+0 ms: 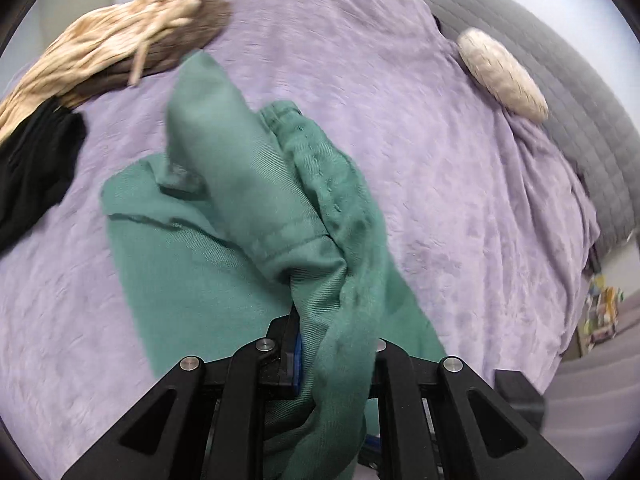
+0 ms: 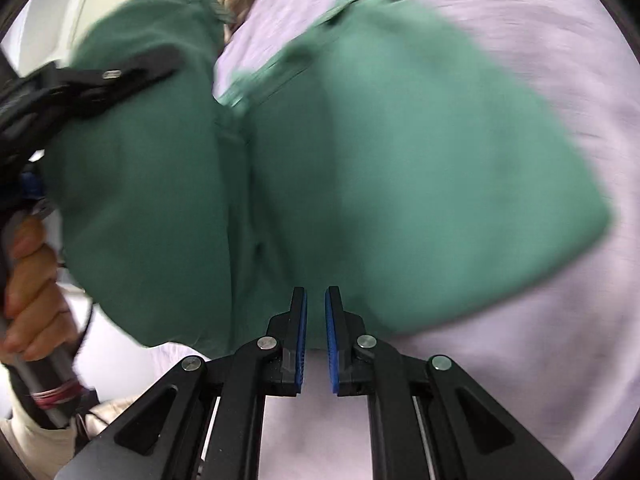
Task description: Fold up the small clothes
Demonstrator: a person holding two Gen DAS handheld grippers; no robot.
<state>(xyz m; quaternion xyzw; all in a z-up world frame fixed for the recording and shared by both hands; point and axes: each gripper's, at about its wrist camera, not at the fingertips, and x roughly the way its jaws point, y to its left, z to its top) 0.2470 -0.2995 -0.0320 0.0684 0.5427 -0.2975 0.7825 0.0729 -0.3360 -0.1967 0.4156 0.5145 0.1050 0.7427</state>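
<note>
Green garment [image 1: 256, 208] in left claw [image 1: 336, 344]

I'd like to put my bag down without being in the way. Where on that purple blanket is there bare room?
The widest bare stretch of the purple blanket lies between the green garment and the cream cushion. The far left is crowded: a tan striped cloth and a black garment lie there.

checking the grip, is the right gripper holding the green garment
No, the right gripper has a bare gap between its blue-padded jaws, short of the green cotton garment.
</note>
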